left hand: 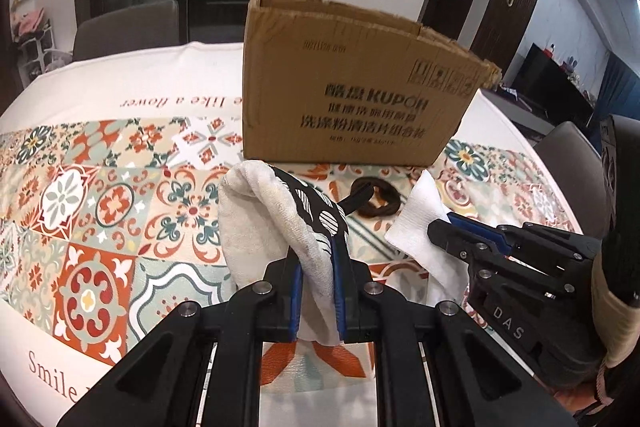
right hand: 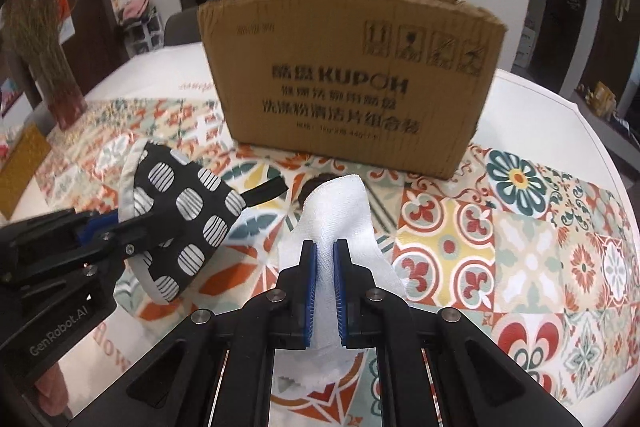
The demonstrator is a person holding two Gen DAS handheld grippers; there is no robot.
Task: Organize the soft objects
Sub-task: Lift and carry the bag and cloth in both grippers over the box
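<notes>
Both tongs were loaded and up off the counter (left hand: 120,75). The left tongs (left hand: 316,263) had pinched down on the oven mitt (left hand: 276,223), black with white striped dots outside and a cream terry lining, its black hanging loop (left hand: 356,199) pointing toward the box. From the right wrist view that same mitt (right hand: 188,219) hung off to the left, clear of the patterned tablecloth (right hand: 520,247). The right tongs (right hand: 325,259) had closed tight on a white cloth (right hand: 340,219), folds bunched up between the blue pads (right hand: 312,291), the rest drooping below. Straight ahead stood the open-topped cardboard box (right hand: 344,79) printed KUPOH, upright on the counter, just behind both items. A dark brown ring (left hand: 378,201) lay on the tablecloth between mitt and cloth, near the foot of the box.
</notes>
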